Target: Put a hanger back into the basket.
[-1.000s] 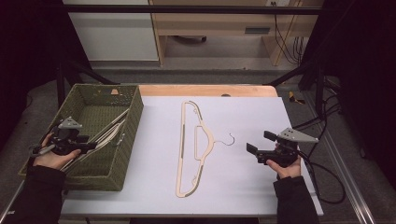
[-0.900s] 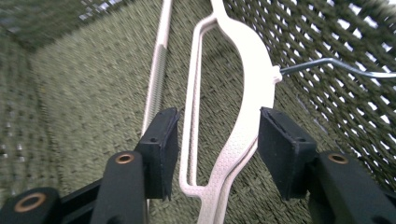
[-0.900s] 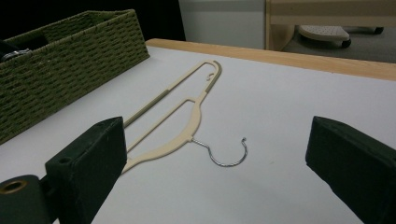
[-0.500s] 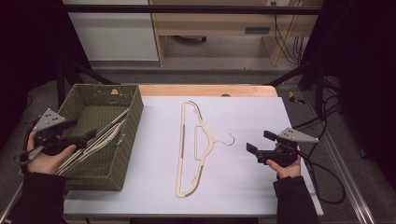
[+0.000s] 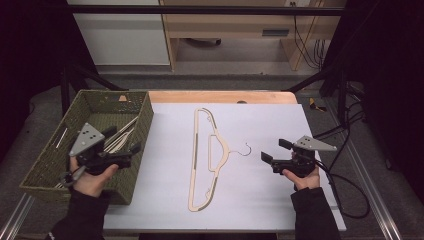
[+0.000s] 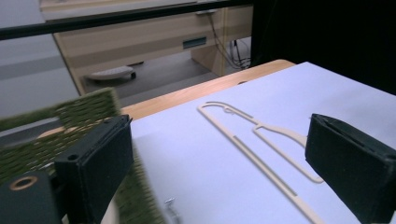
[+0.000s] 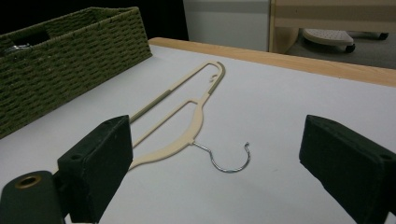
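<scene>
A cream hanger (image 5: 207,155) with a wire hook (image 5: 245,149) lies flat on the white table top, hook pointing right. My left gripper (image 5: 122,141) is open and empty above the right wall of a green woven basket (image 5: 115,93), and it faces the hanger (image 6: 261,135). Several more hangers (image 5: 122,132) lie in the basket. My right gripper (image 5: 275,150) is open and empty just right of the hook. In the right gripper view the hanger (image 7: 187,107) and its hook (image 7: 231,161) lie between and beyond the wide-apart jaws, low over the table.
The basket (image 7: 70,51) takes up the table's left end, with its near wall (image 6: 70,116) beside my left jaw. A wooden strip (image 5: 220,96) runs along the far edge. Cables (image 5: 345,185) trail off the right side. Bare white surface (image 5: 260,200) surrounds the hanger.
My left gripper has risen from the basket's left part and swung right to above its right wall, open. The right gripper and the hanger on the table have stayed put.
</scene>
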The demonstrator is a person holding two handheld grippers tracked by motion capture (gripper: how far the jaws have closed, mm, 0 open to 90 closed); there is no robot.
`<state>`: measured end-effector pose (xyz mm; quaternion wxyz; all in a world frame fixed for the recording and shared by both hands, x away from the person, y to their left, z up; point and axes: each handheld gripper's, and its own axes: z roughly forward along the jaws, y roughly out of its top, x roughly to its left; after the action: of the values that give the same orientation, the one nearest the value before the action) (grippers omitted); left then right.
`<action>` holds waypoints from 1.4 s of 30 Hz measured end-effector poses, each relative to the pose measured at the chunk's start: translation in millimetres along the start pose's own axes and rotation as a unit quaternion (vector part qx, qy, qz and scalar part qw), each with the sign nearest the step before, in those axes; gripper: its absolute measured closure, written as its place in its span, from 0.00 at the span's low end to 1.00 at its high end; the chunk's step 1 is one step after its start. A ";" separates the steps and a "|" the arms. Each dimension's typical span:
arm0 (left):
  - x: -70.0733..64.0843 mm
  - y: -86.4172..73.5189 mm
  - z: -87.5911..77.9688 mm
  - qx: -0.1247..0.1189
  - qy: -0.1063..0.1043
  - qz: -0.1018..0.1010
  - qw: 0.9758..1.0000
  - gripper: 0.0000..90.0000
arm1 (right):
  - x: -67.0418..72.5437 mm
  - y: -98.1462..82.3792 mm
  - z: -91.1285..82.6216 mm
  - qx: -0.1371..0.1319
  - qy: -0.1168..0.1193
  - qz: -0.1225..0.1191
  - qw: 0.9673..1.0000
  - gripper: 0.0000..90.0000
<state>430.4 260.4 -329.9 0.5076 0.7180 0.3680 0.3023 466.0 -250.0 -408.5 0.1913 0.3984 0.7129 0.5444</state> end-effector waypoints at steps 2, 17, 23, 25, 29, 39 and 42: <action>-9.3 -2.4 7.9 0.001 -0.004 0.002 1.000 0.07 | -0.5 -0.5 3.1 0.003 -0.002 -0.003 1.000 0.14; -51.1 -24.5 48.8 0.033 -0.070 -0.003 0.997 0.07 | -1.8 -9.2 40.6 0.058 0.007 -0.025 0.998 0.22; -56.9 -32.2 63.7 0.055 -0.088 0.000 0.995 0.06 | -1.4 -9.6 55.3 0.075 0.005 -0.026 0.997 0.30; -58.9 -36.1 68.9 0.063 -0.093 -0.001 0.994 0.07 | -2.5 -9.3 61.1 0.082 0.003 -0.028 0.996 0.32; -63.2 -41.0 77.5 0.073 -0.098 0.003 0.992 0.07 | -3.8 -9.6 73.1 0.093 -0.001 -0.028 0.995 0.40; -66.9 -48.8 86.6 0.089 -0.107 0.003 0.990 0.07 | -3.2 -19.5 108.7 0.146 0.003 -0.044 0.988 0.64; -67.0 -50.2 88.0 0.090 -0.108 0.003 0.990 0.07 | -4.5 -23.5 117.8 0.163 0.004 -0.045 0.986 0.72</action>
<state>453.7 170.6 -408.3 0.4761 0.7905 0.3349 0.1904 543.6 -182.1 -470.4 0.1450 0.3896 0.8101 0.4134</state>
